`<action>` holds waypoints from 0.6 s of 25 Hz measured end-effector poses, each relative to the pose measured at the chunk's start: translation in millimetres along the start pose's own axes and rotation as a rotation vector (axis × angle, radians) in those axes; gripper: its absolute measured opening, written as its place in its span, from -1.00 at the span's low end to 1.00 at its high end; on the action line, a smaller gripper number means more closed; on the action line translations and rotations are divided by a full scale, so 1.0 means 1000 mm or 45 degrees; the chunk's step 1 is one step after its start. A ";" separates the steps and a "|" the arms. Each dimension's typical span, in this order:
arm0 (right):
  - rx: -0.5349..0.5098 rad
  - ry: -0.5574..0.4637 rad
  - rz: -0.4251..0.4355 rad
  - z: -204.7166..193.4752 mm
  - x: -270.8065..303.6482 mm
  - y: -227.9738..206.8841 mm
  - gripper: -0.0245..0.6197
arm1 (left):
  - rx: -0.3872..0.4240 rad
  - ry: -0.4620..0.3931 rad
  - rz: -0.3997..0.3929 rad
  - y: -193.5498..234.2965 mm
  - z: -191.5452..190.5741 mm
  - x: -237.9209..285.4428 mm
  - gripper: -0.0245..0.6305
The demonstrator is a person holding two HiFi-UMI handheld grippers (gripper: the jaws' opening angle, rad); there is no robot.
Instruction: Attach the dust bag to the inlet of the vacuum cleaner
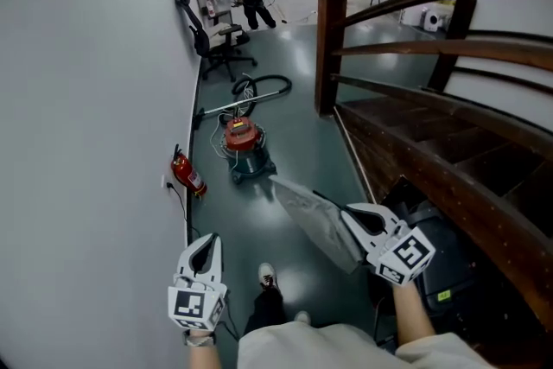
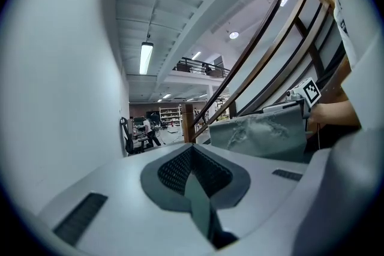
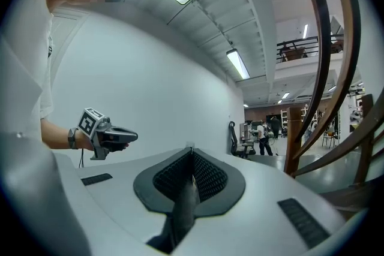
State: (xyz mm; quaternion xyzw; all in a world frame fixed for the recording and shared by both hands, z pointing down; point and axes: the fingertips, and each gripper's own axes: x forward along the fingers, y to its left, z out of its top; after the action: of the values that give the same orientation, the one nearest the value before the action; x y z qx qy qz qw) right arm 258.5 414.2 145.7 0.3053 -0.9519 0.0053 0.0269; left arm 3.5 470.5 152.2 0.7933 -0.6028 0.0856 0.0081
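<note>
The vacuum cleaner (image 1: pixel 244 143), red on top with a dark green base, stands on the floor ahead near the left wall, its hose (image 1: pixel 263 85) curled behind it. My right gripper (image 1: pixel 352 219) is shut on one end of the grey dust bag (image 1: pixel 313 213), which reaches out toward the vacuum. In the right gripper view the bag's fabric (image 3: pixel 185 204) shows pinched between the closed jaws of the right gripper (image 3: pixel 192 157). My left gripper (image 1: pixel 206 241) is shut and holds nothing, low at the left. From the left gripper (image 2: pixel 192 151) the bag (image 2: pixel 261 136) appears at the right.
A red fire extinguisher (image 1: pixel 188 175) leans at the white wall. A black office chair (image 1: pixel 221 42) stands farther along it. A wooden staircase with rails (image 1: pixel 432 56) fills the right side, with dark equipment (image 1: pixel 436 259) beneath. People stand far back in the hall.
</note>
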 end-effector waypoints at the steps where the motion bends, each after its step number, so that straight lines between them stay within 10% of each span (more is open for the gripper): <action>1: -0.001 0.005 0.000 -0.001 0.003 -0.002 -0.83 | 0.000 0.001 -0.011 0.000 -0.002 0.005 -0.93; 15: -0.056 -0.013 0.001 0.012 0.108 -0.048 -0.83 | -0.014 -0.050 -0.070 0.086 -0.009 0.096 -0.93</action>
State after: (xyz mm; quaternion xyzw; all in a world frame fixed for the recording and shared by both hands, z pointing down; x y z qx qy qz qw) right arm 198.1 311.7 139.7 0.3042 -0.9520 -0.0171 0.0289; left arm -55.4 356.8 167.2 0.8110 -0.5812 0.0665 0.0029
